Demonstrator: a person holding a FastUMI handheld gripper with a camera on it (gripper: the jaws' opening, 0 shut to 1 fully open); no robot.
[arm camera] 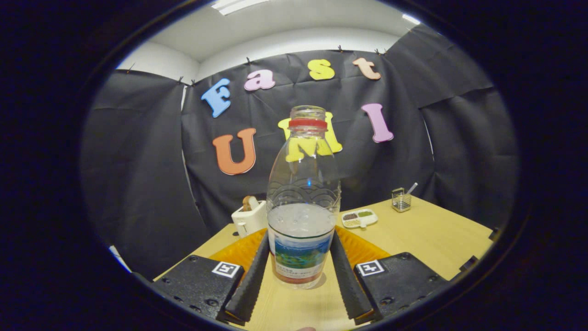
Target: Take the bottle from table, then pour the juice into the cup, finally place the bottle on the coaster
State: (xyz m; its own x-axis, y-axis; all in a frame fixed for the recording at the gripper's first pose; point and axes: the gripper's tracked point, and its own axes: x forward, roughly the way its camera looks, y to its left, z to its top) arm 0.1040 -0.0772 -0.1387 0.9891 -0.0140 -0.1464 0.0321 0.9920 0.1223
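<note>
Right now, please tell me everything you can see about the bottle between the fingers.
The bottle is clear plastic, upright, with no cap on its open mouth and a red ring around the neck. A clear liquid fills roughly the lower part, and a printed label wraps the bottom. It stands on the wooden table, between the fingers of the gripper, which flank the label closely; whether both press on it I cannot tell. An orange mat lies just behind it.

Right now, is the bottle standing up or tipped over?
Standing up. The bottle sits upright on the table, mouth on top, between the gripper fingers.
</note>
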